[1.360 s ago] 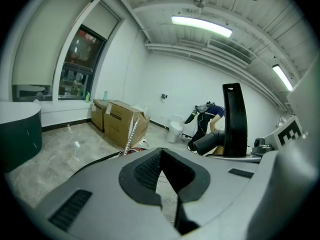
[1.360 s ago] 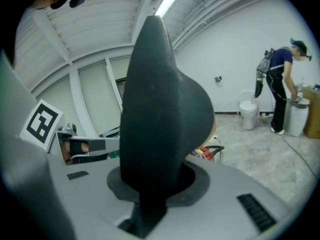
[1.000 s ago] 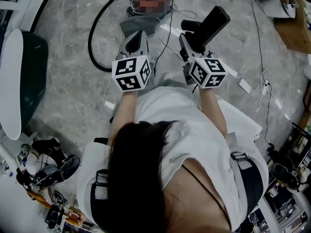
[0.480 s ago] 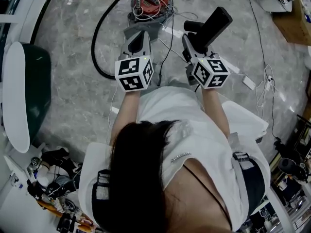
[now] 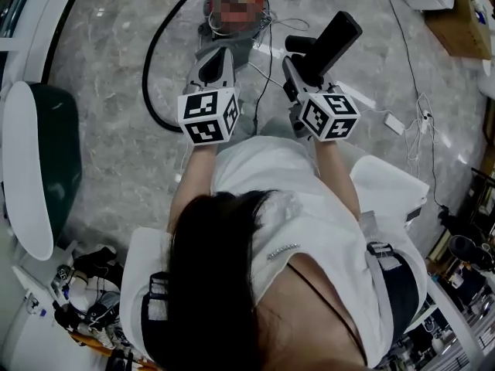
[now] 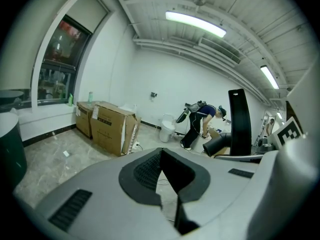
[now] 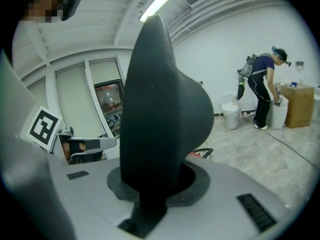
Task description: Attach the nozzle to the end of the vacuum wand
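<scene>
The black vacuum nozzle [image 5: 334, 39] sticks up and away from my right gripper [image 5: 303, 66], which is shut on its lower end. In the right gripper view the nozzle [image 7: 160, 104] fills the middle, clamped between the jaws of the right gripper [image 7: 150, 189]. My left gripper [image 5: 219, 54] is to its left, shut with nothing in it; in the left gripper view the pads of the left gripper [image 6: 161, 154] meet, and the nozzle [image 6: 240, 121] stands at the right. A black hose [image 5: 151, 76] curves over the floor to the vacuum body ahead. I cannot make out the wand's end.
Thin cables and a white power strip [image 5: 394, 124] lie on the marble floor to the right. A dark bin with a white lid [image 5: 39, 153] stands at the left. Cardboard boxes [image 6: 107, 126] sit by the far wall, where a person [image 6: 197, 121] bends over.
Both grippers have drifted slightly over the floor, side by side. The nozzle stays in the right gripper and the left stays shut and empty.
</scene>
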Demonstrator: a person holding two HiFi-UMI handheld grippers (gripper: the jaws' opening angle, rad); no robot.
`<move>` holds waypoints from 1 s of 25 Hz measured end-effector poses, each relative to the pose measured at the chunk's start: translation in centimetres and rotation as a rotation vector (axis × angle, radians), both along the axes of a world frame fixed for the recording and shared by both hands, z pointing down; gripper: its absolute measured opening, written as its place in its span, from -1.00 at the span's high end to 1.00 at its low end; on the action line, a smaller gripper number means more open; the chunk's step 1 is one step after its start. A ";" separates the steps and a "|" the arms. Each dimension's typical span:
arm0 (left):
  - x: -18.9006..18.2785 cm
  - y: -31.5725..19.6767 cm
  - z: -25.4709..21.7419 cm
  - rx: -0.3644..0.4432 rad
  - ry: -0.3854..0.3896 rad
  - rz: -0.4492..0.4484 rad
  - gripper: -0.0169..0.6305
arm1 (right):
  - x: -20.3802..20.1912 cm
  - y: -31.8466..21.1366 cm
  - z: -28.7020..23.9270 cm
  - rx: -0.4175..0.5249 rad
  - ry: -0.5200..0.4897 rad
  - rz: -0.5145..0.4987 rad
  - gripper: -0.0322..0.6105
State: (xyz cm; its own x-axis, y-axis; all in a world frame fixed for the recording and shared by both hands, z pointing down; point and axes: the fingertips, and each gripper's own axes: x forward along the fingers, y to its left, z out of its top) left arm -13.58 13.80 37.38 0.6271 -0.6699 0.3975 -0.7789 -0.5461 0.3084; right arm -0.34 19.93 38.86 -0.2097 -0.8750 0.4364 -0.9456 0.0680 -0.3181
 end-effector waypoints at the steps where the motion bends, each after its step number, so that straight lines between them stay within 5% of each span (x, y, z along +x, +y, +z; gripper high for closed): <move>1: -0.2 -0.1 0.0 0.001 -0.001 0.004 0.94 | -0.2 0.1 0.2 -0.005 0.000 0.007 0.63; 25: -1.5 -2.2 -0.6 0.020 0.011 -0.003 0.94 | -1.1 -2.4 -0.6 0.021 -0.003 0.011 0.63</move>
